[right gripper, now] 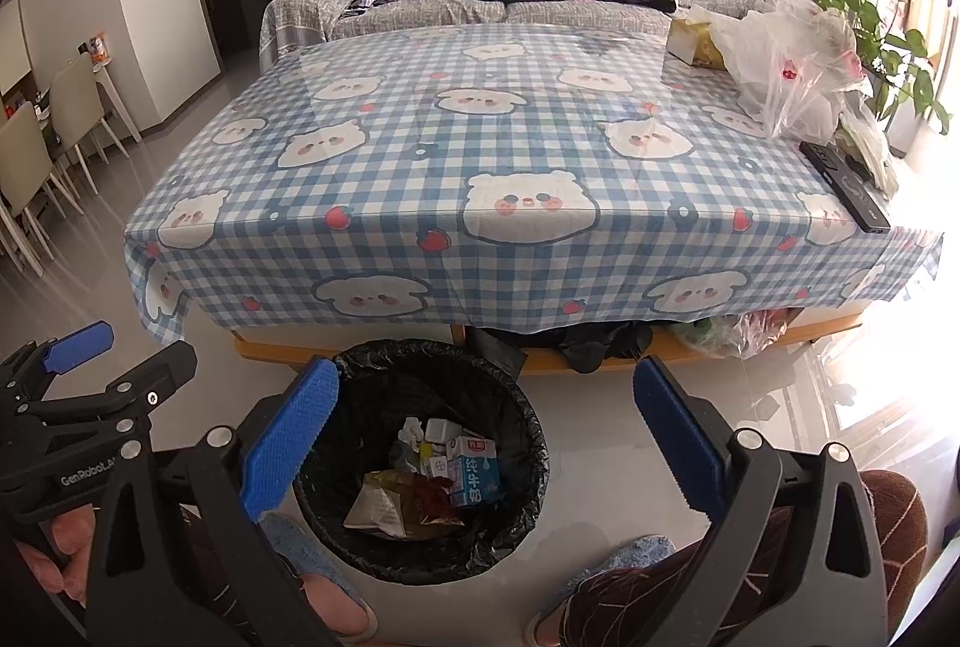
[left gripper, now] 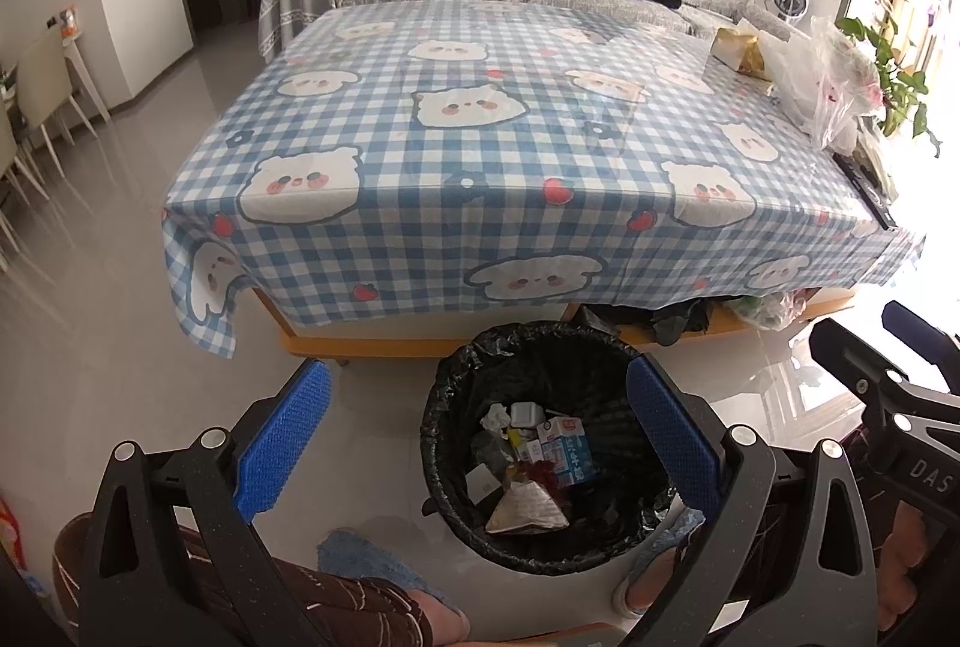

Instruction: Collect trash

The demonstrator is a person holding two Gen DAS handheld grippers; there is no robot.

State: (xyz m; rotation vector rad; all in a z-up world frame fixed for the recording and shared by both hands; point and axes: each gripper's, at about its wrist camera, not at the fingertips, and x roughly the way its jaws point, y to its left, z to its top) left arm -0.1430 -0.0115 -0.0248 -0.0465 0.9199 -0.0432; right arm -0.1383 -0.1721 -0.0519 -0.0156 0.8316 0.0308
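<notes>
black-lined bin [left gripper: 543, 443] already holds trash, including a milk carton [right gripper: 474, 470]; both grippers [left gripper: 477, 437] [right gripper: 486, 443] hover spread wide, empty; table [right gripper: 420, 155] looks largely cleared.

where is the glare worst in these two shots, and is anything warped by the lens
Left wrist view: the window side at far right is blown out white, washing over the floor. Right wrist view: same overexposure at right, glare on the plastic bag and floor. Both views: fisheye bends the table edges; corners vignette black.

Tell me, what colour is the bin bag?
Black. The bin bag shows best in the right wrist view.
</notes>
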